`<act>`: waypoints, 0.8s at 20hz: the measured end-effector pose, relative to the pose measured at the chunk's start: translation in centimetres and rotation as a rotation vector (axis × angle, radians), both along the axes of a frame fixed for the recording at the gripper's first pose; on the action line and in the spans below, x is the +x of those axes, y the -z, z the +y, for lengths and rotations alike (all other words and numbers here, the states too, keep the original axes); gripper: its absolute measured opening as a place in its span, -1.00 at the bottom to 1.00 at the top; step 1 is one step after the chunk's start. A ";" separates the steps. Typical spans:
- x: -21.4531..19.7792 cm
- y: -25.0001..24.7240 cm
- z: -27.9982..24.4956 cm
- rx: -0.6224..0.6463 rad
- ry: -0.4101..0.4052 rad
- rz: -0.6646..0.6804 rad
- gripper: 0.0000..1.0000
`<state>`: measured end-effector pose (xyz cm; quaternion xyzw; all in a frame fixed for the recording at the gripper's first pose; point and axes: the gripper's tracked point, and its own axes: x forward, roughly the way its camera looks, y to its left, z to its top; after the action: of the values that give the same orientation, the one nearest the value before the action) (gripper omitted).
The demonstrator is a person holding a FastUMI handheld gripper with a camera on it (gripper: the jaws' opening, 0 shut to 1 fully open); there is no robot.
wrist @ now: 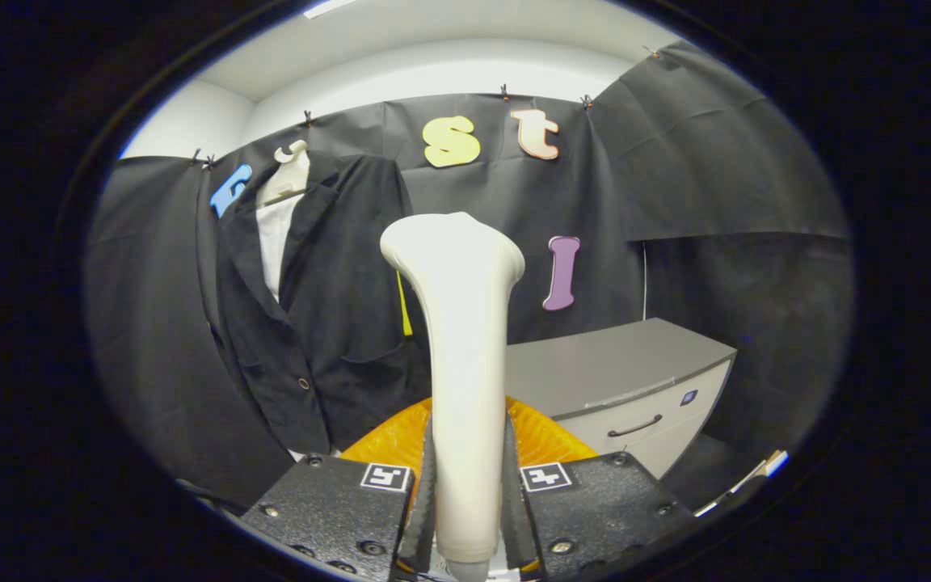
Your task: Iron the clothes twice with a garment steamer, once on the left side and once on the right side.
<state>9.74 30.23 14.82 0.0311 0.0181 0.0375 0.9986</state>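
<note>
- Steamer (459, 356) clamped upright in the gripper (469, 501), both fingers pressed on its handle, one on each side. Jaws are only as far apart as the handle is thick; no slack visible.
- Steamer head stands at 12 o'clock from the fingers, pointing up, well short of the cloth.
- Jacket (328, 307) hangs on a hanger (292, 170) against the booth wall, at about 10 o'clock from the steamer head, not touching it. White shirt (274, 242) shows between the lapels.
- Grey cabinet (627, 380) at 2 o'clock, an orange thing (546, 436) just behind the fingers.
- Step in hand, my read: carry the steamer over to the jacket; no pass started.
- To do it well: turn the head face-on to the cloth, start high near the shoulder, run straight down one front panel, then repeat on the other.
- Keep the grip tight; the handle is smooth and tapered, so it could slip.
</note>
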 end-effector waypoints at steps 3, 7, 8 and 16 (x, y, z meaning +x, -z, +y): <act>-0.6 -1.5 1.1 -0.004 0.003 -0.047 -0.28; -0.6 -3.7 3.0 -0.026 -0.024 -0.120 -0.27; -0.4 -4.2 3.3 -0.027 -0.030 -0.141 -0.28; 3.2 -9.4 8.7 -0.049 -0.081 -0.276 -0.27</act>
<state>12.97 38.95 24.23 0.0007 -0.1170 0.0814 0.9898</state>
